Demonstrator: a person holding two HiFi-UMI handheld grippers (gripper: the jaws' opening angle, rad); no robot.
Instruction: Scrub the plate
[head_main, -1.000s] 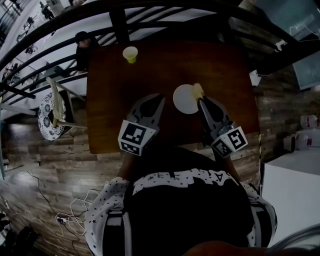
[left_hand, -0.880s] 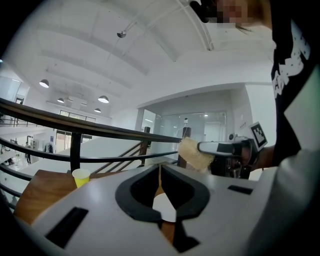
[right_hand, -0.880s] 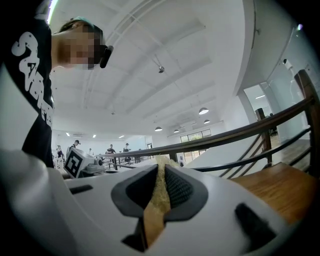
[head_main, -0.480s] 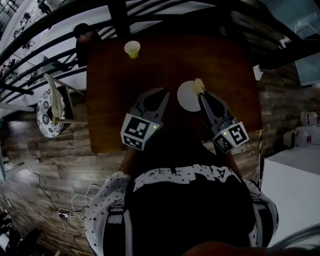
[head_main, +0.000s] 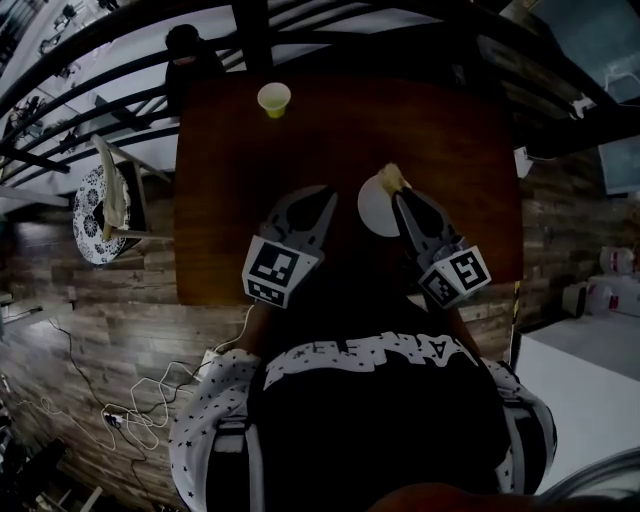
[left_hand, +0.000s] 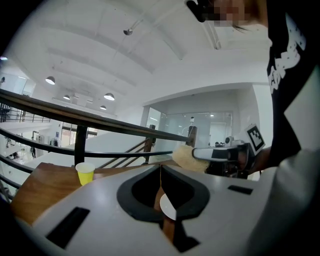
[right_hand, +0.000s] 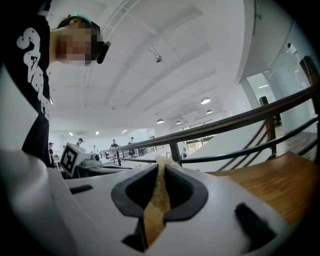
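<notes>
Plate (head_main: 372, 212), one; sponge (head_main: 392, 177), one, in right gripper (right_hand: 160, 166) fingers; cup (head_main: 273, 99), one

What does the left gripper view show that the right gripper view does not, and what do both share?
Only the left gripper view shows the small yellow paper cup and the round white plate. Only the right gripper view shows distant people along a walkway. Both show the tan sponge clamped in the right claw, the brown wooden table and the dark railing.
</notes>
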